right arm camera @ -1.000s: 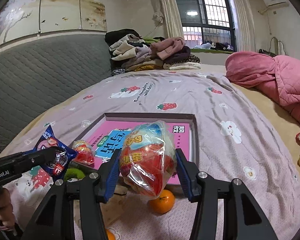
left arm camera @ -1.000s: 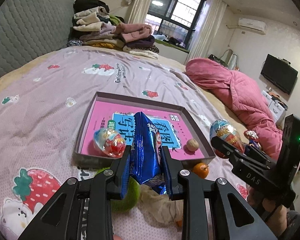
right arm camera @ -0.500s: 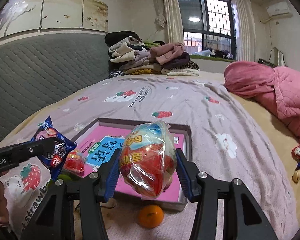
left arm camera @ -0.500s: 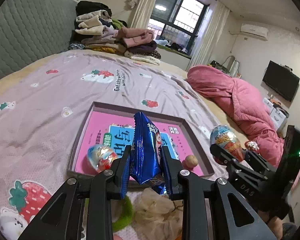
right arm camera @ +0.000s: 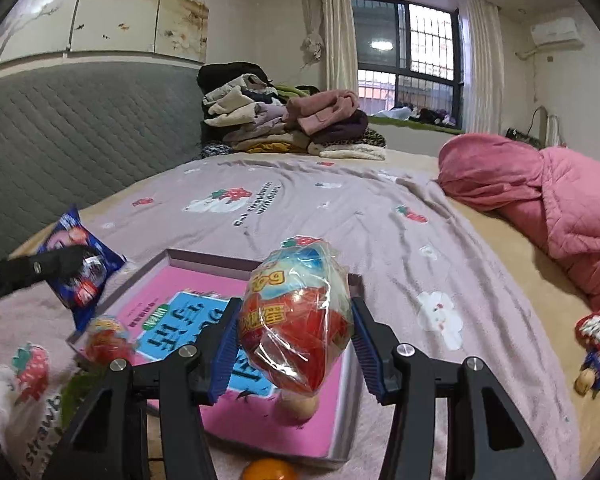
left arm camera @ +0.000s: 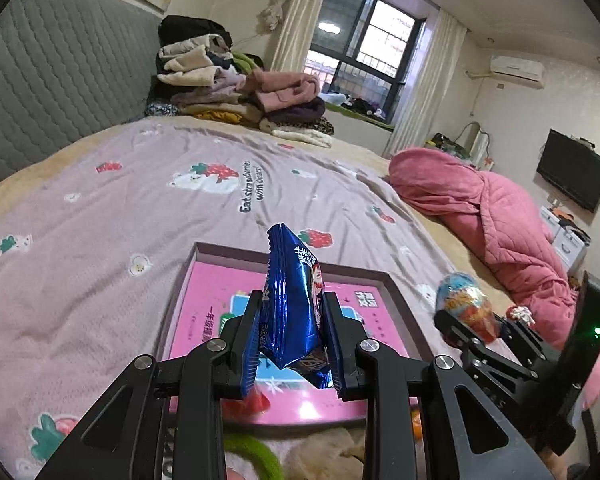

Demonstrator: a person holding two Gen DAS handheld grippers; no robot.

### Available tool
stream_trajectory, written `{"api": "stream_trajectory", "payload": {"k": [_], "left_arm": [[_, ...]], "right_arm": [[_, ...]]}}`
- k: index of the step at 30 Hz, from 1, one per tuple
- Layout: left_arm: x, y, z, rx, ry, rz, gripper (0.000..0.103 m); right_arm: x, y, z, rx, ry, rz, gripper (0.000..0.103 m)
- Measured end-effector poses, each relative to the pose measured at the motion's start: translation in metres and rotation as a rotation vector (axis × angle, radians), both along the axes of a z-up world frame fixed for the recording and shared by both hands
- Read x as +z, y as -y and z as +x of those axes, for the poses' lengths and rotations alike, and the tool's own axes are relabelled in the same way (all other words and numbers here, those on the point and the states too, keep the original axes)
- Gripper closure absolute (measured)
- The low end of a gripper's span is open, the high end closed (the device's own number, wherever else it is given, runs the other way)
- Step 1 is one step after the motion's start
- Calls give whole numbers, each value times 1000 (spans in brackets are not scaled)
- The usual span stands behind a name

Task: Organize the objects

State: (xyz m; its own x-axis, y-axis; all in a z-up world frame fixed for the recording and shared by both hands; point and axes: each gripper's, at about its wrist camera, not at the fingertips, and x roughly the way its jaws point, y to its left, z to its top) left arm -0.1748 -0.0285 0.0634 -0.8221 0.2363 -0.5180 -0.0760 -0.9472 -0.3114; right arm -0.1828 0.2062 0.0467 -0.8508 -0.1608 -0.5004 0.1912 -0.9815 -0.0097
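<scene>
Two treats hang over the pink-lined tray: my left claw pinches a slick blue snack packet on edge above its near edge; my right claw pinches a crinkly wrapped egg toy above its near right corner. Either could slip, I judge, landing on the bed.

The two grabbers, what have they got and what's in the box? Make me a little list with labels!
left gripper: shut on blue snack packet
right gripper: shut on wrapped toy egg
box: shallow, pink-lined, on the bed
in the box: a second wrapped egg, a small round brown thing
in front of the box: orange fruit
</scene>
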Motion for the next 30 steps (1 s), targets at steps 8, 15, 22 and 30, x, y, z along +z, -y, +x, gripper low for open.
{"api": "stream_trajectory", "payload": {"k": [8,15,22,30], "left_arm": [[-2,9,-22,12,11,10,74],[-5,10,-36,13,23,14,74],[-13,11,-49,11,55,21,74],[-24,15,-63,9,94,35,74]], "right_arm": [[4,0,-12,-3,8,-19,50],[4,2,-23,-4,16,-24,50],[2,4,-33,0,26,-13,50],[-4,13,-41,21,38,9,50]]}}
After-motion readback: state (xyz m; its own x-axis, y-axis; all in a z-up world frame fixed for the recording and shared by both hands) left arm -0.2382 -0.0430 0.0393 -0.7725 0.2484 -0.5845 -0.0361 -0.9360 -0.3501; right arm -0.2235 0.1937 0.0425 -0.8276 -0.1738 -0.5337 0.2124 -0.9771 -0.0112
